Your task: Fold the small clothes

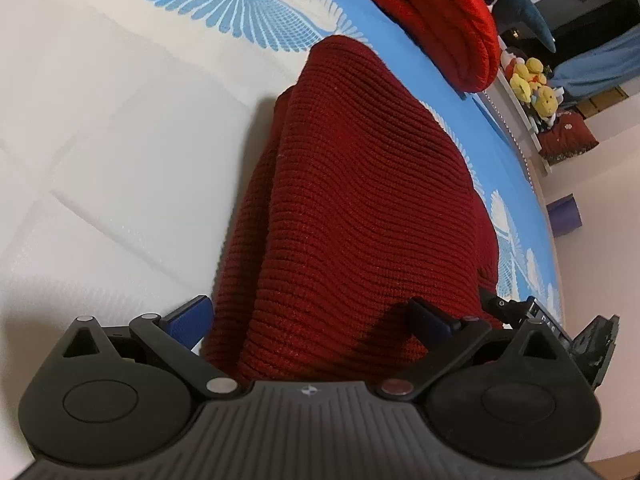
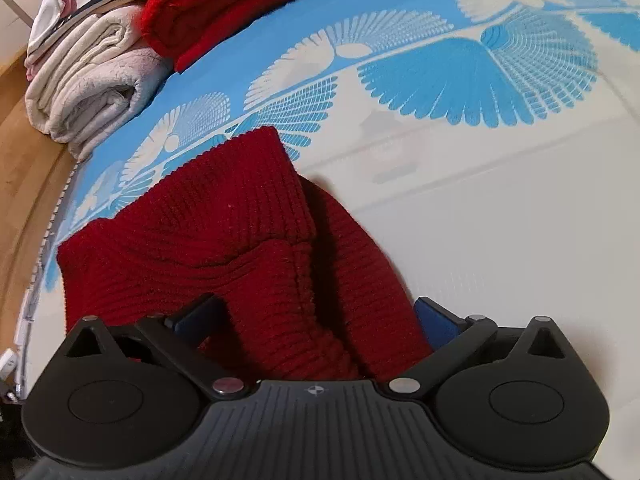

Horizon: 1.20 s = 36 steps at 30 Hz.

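One dark red knit (image 1: 352, 200); both grippers' jaws spread wide around it.

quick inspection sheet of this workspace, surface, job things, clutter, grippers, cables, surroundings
surface: mattress, white quilted with a blue fan-print border.
job's things: dark red knit garment lying bunched and partly folded; bright red folded knit set further back.
clutter: folded cream blankets at the mattress edge; yellow plush toys off the bed.
grippers: left gripper and right gripper both spread wide, the dark red knit running between their fingers, neither clamped.
cables: white cord and plug along the bed edge.
surroundings: wood floor; purple box on the floor.
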Motion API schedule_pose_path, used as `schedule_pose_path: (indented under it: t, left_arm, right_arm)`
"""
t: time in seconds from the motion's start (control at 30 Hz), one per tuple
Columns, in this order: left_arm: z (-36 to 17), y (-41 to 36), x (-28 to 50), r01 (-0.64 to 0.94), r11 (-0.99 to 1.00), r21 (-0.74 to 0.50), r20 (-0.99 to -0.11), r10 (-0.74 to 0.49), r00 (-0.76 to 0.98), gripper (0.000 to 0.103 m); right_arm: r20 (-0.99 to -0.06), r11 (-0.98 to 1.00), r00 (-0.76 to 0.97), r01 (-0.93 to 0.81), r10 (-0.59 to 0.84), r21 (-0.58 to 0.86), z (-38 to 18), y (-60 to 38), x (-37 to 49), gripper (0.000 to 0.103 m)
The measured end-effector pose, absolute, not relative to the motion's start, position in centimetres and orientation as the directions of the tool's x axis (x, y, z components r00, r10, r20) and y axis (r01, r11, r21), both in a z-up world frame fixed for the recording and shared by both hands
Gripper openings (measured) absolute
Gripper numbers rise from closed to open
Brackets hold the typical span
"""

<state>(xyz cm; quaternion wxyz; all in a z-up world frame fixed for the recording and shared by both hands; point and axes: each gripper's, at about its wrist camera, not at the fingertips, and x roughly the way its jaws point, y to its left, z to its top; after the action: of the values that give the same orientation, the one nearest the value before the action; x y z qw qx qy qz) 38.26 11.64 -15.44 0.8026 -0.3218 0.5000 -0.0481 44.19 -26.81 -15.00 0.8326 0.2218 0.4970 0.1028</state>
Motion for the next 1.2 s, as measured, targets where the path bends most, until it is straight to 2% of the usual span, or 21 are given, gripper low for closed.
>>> schedule_pose_path:
  t: [0.23,0.37,0.5,0.57,0.63,0.73,1.0,1.2]
  left_arm:
    - [-16.1,12.1,38.5,-0.272,0.763,-0.586,-0.768,-0.416,0.487,0.103]
    - [-15.7,11.6,37.6,-0.301,0.77,-0.563,-0.78,-0.375,0.501,0.103]
    - [-15.6,11.4,38.1,-0.286,0.783,-0.553,-0.781,-0.366,0.507,0.102]
    - [-15.3,11.4,37.9,-0.284,0.801,-0.528,-0.782,-0.327,0.53,0.093]
    - [-15.0,10.9,37.8,-0.277,0.829,-0.486,-0.79,-0.281,0.545,0.081]
    - [-14.6,10.8,38.0,-0.272,0.84,-0.47,-0.79,-0.263,0.553,0.07]
    - [-13.8,10.7,39.5,-0.206,0.888,-0.412,-0.804,-0.248,0.54,0.063]
    - [-13.6,10.6,42.8,-0.186,0.899,-0.397,-0.801,-0.241,0.548,0.051]
  right_arm:
    - [-0.775,0.853,0.428,0.018,0.465,0.522,-15.1,-26.4,44.7,0.102]
    - [-0.761,0.851,0.436,-0.023,0.481,0.524,-15.2,-26.8,43.6,0.101]
    - [-0.771,0.867,0.442,-0.034,0.458,0.496,-14.7,-26.7,43.1,0.087]
    - [-0.765,0.867,0.455,-0.032,0.455,0.496,-14.4,-26.6,42.7,0.077]
    - [-0.758,0.873,0.47,-0.059,0.452,0.484,-13.9,-26.4,42.3,0.06]
    - [-0.758,0.885,0.485,-0.081,0.437,0.458,-13.3,-26.3,41.7,0.05]
    - [-0.77,0.891,0.491,-0.027,0.406,0.453,-12.9,-26.2,40.1,0.048]
    - [-0.765,0.886,0.505,0.0,0.4,0.463,-12.7,-26.5,38.8,0.038]
